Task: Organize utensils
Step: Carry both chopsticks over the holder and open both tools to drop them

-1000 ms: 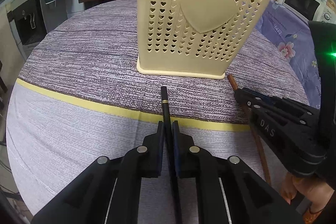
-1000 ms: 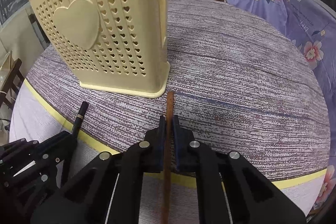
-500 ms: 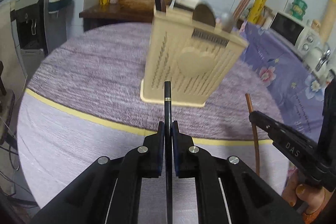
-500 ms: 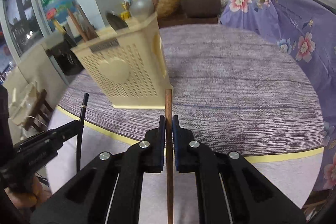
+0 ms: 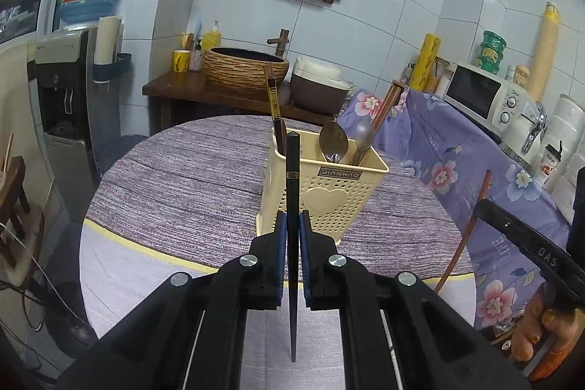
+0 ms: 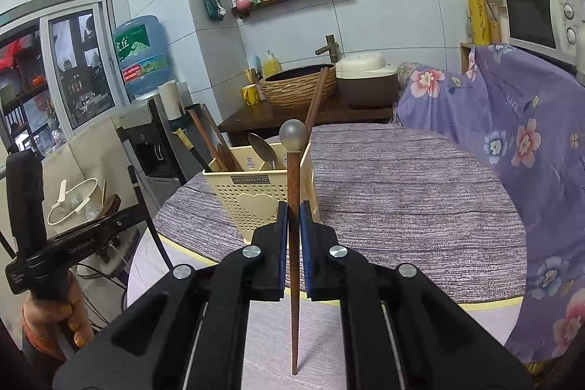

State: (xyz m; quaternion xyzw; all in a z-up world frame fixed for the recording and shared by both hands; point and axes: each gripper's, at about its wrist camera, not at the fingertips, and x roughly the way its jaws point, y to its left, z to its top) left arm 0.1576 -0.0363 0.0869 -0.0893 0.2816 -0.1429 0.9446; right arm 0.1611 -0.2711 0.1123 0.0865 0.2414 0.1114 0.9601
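Left gripper (image 5: 291, 229) up close, jaws clamped on a black chopstick (image 5: 292, 178), held clear above the table (image 5: 182, 178). Right gripper (image 6: 292, 225) likewise, pinching a brown wooden chopstick (image 6: 293, 185) in the air. Beneath them, the pale cloth edge and yellow stripe (image 5: 146, 245), bare purple cloth either side. Further out, the cream holder (image 5: 329, 192) stands upright mid-table, spoons (image 5: 332, 141) and chopsticks poking from its open top. Beyond the far rim, a wooden counter with a woven basin (image 5: 245, 70)
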